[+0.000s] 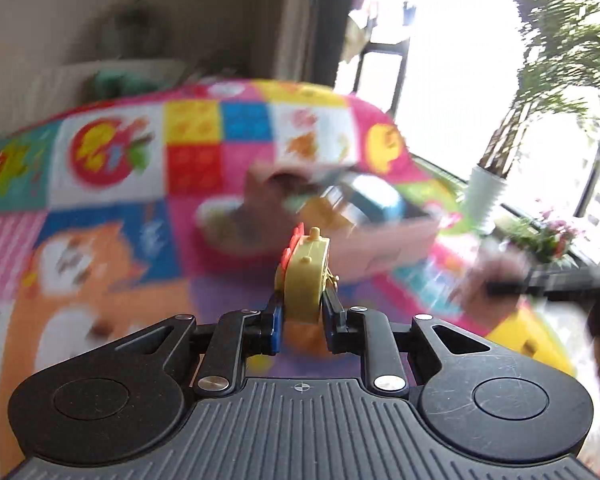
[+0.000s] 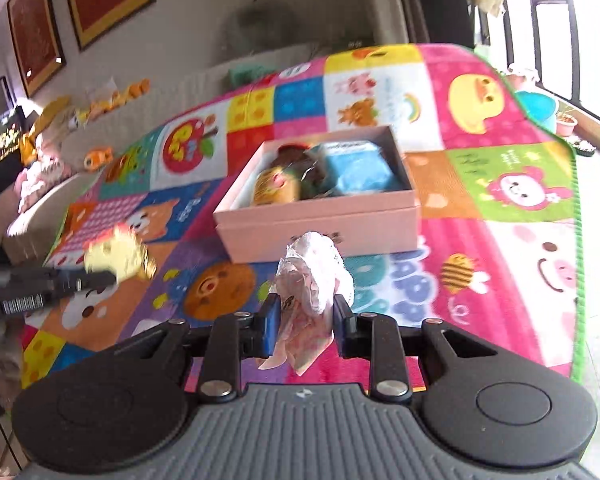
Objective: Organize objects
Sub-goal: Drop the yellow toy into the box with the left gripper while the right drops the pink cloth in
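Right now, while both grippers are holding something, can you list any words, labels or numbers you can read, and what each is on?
No text can be read for certain.
Pink box: dark print on its front wall, hidden behind the crumpled wrapper.
Play mat: large blue letters and small words in several squares, too blurred to read.
Blue packet in the box: print on top, too small.
Left gripper: a barcode sticker, unreadable.
Yellow toy: no text visible.

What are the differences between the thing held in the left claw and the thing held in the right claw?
The left claw holds a yellow toy: hard, solid plastic with red-orange trim. The right claw holds a plastic packet: soft, crinkled, translucent and pinkish. The toy keeps its shape; the packet droops below the fingers. Both are pinched above the colourful mat.
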Available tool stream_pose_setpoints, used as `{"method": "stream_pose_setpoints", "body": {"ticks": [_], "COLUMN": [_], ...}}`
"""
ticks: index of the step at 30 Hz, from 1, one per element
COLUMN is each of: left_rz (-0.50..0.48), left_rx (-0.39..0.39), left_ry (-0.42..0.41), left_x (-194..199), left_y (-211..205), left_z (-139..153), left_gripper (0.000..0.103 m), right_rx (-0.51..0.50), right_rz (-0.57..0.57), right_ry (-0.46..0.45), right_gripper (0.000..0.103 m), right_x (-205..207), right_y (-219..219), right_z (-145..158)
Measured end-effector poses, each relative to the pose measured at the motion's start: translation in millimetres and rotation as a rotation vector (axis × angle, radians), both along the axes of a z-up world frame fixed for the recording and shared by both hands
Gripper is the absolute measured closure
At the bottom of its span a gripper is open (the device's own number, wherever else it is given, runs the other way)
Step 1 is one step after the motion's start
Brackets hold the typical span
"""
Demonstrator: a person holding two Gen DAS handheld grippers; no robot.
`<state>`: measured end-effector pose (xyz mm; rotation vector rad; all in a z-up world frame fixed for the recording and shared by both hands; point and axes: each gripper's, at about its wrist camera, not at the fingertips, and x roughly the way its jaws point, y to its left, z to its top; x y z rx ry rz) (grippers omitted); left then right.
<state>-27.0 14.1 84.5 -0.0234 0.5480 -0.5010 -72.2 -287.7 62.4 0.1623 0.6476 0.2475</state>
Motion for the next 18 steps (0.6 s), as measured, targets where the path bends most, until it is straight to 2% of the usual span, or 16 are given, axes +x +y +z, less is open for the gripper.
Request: {"method": "stream_pose_setpoints", "body": {"ticks": [3, 5, 8, 10, 13, 18], "left_rz": [-0.063, -0.1, -0.147, -0.12, -0.047, 0.043], "left_rx": [-0.016, -0.056, -0.159, -0.15, -0.108, -0.148], "left_ry": [-0.053, -0.059, 0.038, 0.072, 0.034, 0.041], "left_x": [25.5, 47.7, 89.6, 108.4, 118.4, 120.5], "left_y": [-36.6, -61.4, -90.0, -102.7, -104.3, -68.9], "left_z": [23.8, 31.0, 22.7, 10.2, -2.4, -10.0], "left_gripper": [0.08, 0.08, 0.079, 0.079, 0.079, 0.079], "right_rx": [0.029, 0.054, 0.085, 0.095, 0.092, 0.09], "right_rz": [-0.006, -0.016, -0.038, -0.047, -0.056, -0.072], "right_ry": [-0.018, -0.023, -0.026, -0.026, -0.025, -0.021], "right_gripper": [0.076, 0.076, 0.076, 0.076, 0.076, 0.076], "right_x": [-1.6, -2.7, -3.1, -4.2, -6.3, 3.5], "right_y": [-9.3, -15.8, -24.9, -29.5, -33.9, -41.0], "right_z": [-4.9, -8.6, -13.1, -16.2, -20.0, -18.6]}}
